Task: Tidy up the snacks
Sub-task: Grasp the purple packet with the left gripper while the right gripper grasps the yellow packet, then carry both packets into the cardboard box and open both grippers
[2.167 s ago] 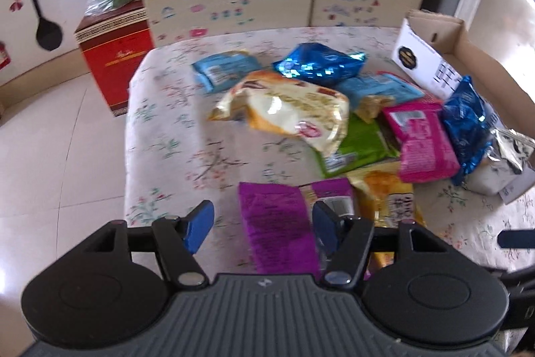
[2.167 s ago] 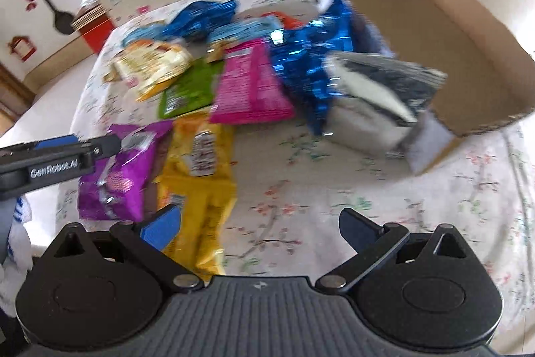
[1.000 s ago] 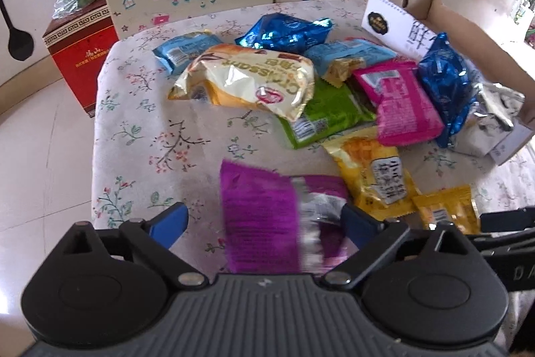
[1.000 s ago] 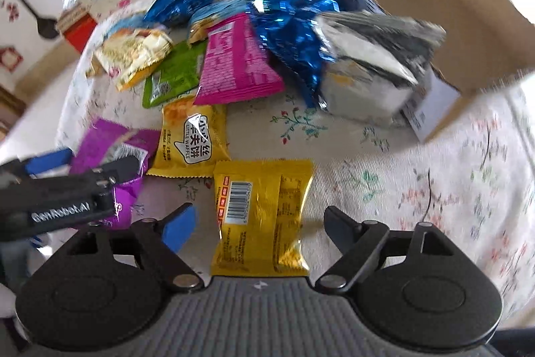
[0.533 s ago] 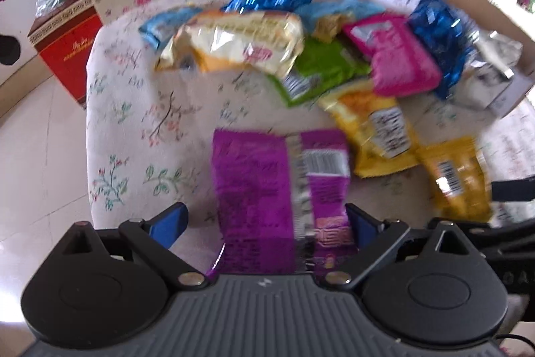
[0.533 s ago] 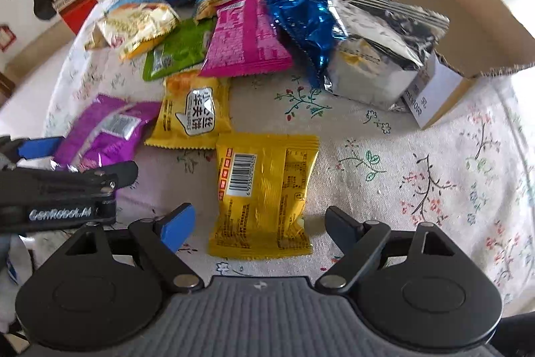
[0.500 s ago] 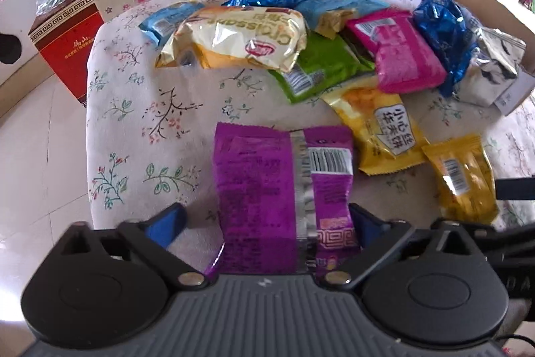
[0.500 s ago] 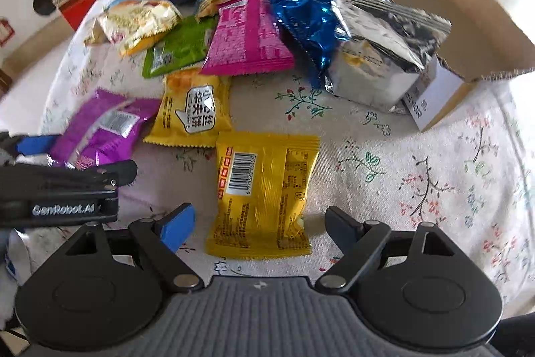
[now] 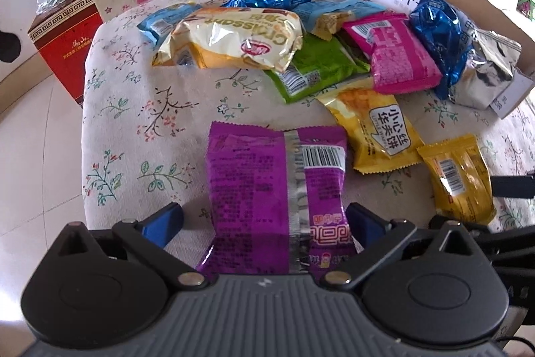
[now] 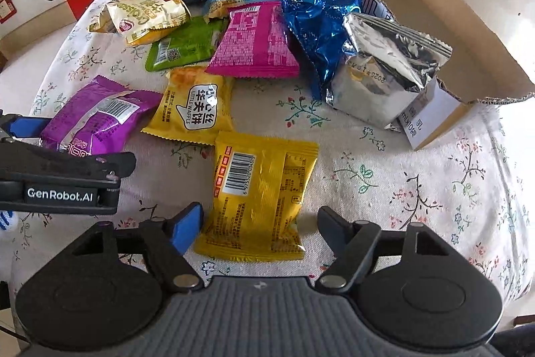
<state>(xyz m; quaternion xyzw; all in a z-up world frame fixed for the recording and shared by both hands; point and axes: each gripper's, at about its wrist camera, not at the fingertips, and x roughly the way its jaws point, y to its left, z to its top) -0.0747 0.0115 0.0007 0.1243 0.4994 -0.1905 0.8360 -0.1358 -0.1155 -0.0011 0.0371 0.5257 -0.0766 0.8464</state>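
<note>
— Flower-printed cloth is covering the table [image 10: 418, 186], and a brown cardboard box [image 10: 468, 32] is sitting open at its far right. What is lying around it?

— A silver foil bag [image 10: 381, 76] is leaning against the box's cut-down front wall, with a blue foil packet [image 10: 314, 22] touching it. Beside that, a pink packet [image 10: 257, 42] is overlapping a green one [image 10: 184, 46], and a cream croissant bag [image 9: 230, 39] is lying further left.

— And nearer the grippers?

— A purple packet [image 9: 274, 199] is lying flat, barcode up, between the fingers of the left gripper [image 9: 264, 223]. Its jaws are standing wide, having just been opening; whether the right pad is touching the packet I cannot tell.

— The right gripper [image 10: 259, 223]?

— It is straddling a yellow packet [image 10: 260, 193], barcode up. Its jaws have just been closing, yet both pads are standing slightly clear of the wrapper. A yellow waffle packet [image 10: 194, 109] is lying just beyond, between the two.
</note>
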